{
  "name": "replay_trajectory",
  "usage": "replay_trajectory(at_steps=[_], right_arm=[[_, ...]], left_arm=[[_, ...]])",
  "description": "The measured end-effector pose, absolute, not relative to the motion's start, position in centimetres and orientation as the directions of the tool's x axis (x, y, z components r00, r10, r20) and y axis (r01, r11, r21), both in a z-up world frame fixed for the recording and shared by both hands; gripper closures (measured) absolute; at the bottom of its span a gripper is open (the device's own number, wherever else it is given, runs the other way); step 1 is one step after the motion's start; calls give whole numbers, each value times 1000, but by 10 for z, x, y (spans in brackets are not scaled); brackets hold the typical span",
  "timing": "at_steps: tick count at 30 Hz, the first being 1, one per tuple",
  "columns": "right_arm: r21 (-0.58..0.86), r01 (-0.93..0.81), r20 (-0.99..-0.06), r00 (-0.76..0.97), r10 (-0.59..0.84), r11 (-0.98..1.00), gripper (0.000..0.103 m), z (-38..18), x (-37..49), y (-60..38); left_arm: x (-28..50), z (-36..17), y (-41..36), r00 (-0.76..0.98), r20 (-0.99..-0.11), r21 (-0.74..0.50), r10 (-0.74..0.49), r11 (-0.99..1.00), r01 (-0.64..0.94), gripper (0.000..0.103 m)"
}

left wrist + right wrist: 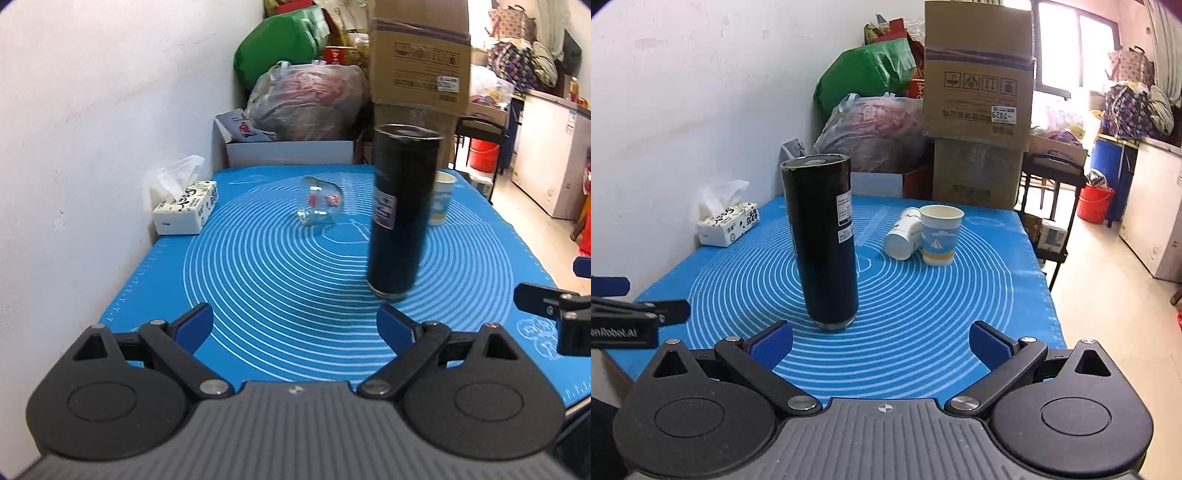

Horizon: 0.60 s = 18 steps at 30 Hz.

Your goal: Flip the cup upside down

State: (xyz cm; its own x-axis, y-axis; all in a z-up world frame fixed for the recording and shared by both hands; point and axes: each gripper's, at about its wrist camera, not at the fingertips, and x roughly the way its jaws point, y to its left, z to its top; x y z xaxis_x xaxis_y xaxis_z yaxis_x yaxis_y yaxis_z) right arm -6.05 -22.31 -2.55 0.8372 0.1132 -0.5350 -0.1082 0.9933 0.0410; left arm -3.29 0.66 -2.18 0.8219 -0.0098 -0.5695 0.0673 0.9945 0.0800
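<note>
A tall black tumbler (400,210) stands on the blue mat (258,280), slightly tilted in the left wrist view; it also shows in the right wrist view (823,240). A paper cup (940,234) with a blue sailboat print stands upright behind it, partly hidden in the left wrist view (441,201). A white cup (903,238) lies on its side next to it. A clear glass cup (321,201) lies on its side mid-mat. My left gripper (295,325) is open and empty, just short of the tumbler. My right gripper (881,341) is open and empty, near the tumbler's base.
A tissue box (184,210) sits at the mat's left edge by the white wall (92,129). Cardboard boxes (977,110) and bags (871,133) are stacked behind the table. The table's right edge drops to the floor (1108,314). A red bucket (1095,203) stands on the floor.
</note>
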Motion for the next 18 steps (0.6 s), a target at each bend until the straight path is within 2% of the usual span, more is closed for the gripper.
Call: replay_trajectory(at_steps=[18], right_arm=[[38, -86, -593, 800, 92, 996, 0, -21, -105, -227]], left_arm=[[-66, -23, -13, 809, -587, 103, -25, 989, 105, 8]])
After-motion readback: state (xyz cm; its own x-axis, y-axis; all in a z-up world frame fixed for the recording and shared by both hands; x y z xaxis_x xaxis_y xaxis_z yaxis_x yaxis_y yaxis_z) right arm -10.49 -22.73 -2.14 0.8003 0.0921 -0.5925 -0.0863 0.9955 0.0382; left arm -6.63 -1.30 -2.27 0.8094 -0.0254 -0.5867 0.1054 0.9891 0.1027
